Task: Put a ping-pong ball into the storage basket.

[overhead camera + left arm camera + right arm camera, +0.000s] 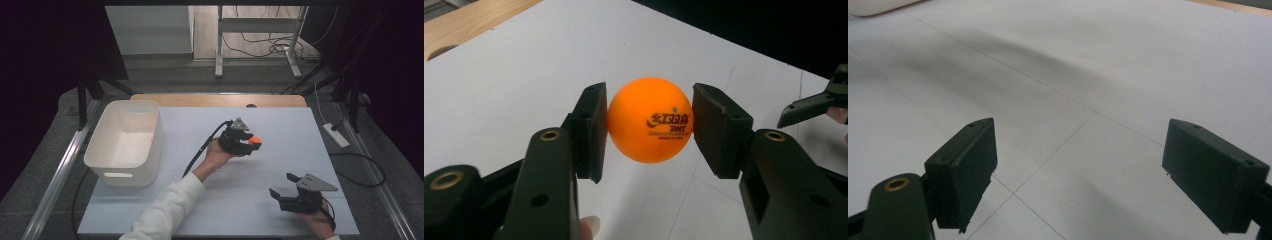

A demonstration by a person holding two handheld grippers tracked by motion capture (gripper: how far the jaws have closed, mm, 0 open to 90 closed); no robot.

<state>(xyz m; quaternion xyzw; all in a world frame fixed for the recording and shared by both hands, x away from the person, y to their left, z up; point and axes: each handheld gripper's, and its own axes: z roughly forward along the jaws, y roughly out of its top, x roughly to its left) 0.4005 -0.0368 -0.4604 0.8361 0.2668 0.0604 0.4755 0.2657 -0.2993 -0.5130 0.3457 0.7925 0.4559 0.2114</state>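
Note:
An orange ping-pong ball (650,120) with dark print sits between the two black jaws of my left gripper (650,122), which is shut on it and held above the white table. In the high view the ball (254,141) shows at the tip of the left gripper (248,143), near the table's middle. My right gripper (283,186) rests low at the front right, its jaws wide apart. Its own view shows the right gripper (1078,165) open with bare white table between the pads.
A white plastic bin (125,142) with a handle slot stands at the table's left side. The white table top (280,125) has a wooden strip (220,100) along its far edge. A power strip (336,135) and cables lie on the floor at the right.

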